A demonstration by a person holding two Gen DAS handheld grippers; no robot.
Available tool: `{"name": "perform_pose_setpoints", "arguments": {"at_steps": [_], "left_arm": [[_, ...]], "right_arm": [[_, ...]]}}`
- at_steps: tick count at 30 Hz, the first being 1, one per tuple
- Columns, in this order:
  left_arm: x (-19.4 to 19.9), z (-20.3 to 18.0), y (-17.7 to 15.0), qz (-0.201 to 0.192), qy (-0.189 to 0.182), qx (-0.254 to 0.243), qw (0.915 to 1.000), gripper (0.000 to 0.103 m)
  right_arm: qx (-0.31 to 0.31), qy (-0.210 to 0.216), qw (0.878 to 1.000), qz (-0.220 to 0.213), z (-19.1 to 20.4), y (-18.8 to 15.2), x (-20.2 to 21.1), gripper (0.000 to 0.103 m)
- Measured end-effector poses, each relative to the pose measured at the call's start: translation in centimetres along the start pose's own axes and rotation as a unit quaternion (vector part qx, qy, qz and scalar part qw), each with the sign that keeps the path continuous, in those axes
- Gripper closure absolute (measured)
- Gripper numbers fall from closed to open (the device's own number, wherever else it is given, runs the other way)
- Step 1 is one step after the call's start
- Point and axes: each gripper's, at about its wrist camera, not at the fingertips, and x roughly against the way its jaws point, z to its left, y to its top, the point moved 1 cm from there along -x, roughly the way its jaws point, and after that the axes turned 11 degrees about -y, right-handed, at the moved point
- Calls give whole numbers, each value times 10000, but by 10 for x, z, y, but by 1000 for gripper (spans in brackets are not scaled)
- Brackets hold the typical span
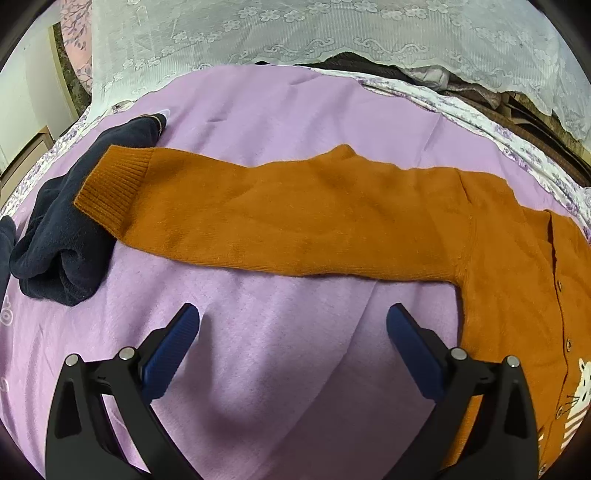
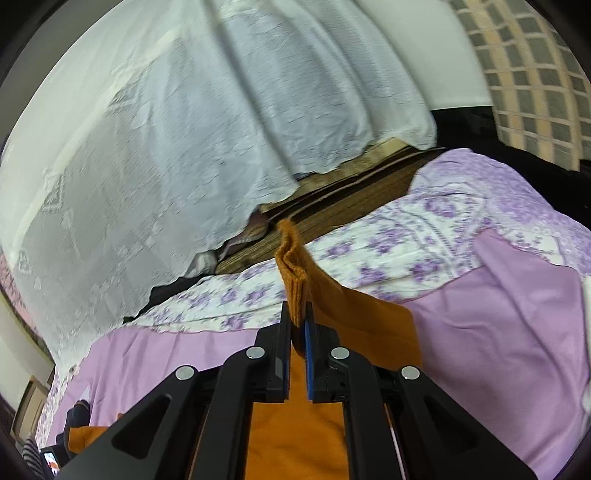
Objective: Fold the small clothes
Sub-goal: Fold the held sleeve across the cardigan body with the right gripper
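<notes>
An orange knit cardigan lies on a lilac blanket. One sleeve stretches flat to the left, and its ribbed cuff rests on a dark navy garment. My left gripper is open and empty, just above the blanket in front of the sleeve. My right gripper is shut on the ribbed cuff of the other sleeve and holds it lifted above the bed. The orange fabric hangs below the fingers.
A white lace curtain hangs behind the bed. A floral purple sheet edges the blanket. Brown wooden boards and dark clutter lie under the curtain. A checkered cloth is at the far right.
</notes>
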Motion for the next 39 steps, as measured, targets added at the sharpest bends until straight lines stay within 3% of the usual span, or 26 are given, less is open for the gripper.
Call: {"name": "perform_pose_setpoints", "arguments": {"at_steps": [9,19,30,33,35,39], "left_arm": [[-1,2,-1,40,-74,35,10000,4],[-2,3,0,56,-134,89,9999,4],[-4,1,0,102,-141,67,9998,4],[-5,2,0,107,-144,64,9998,4],[-5,2,0,112,-151,68,9998,4],[-5,2,0,118,-171,82,9998,4]], "right_arm": [[427,420,9979,240,73,-27,-11,97],[1338,704,9839,953,145,-105,-39,97],[2188,476,9607,1641,166,-162,-62,96],[2527,561,9464,1929,174,-172,-68,85],[2689,748,9406,1934,178,-174,-60,69],[2846,1033,9387,1648,177,-157,-29,69]]}}
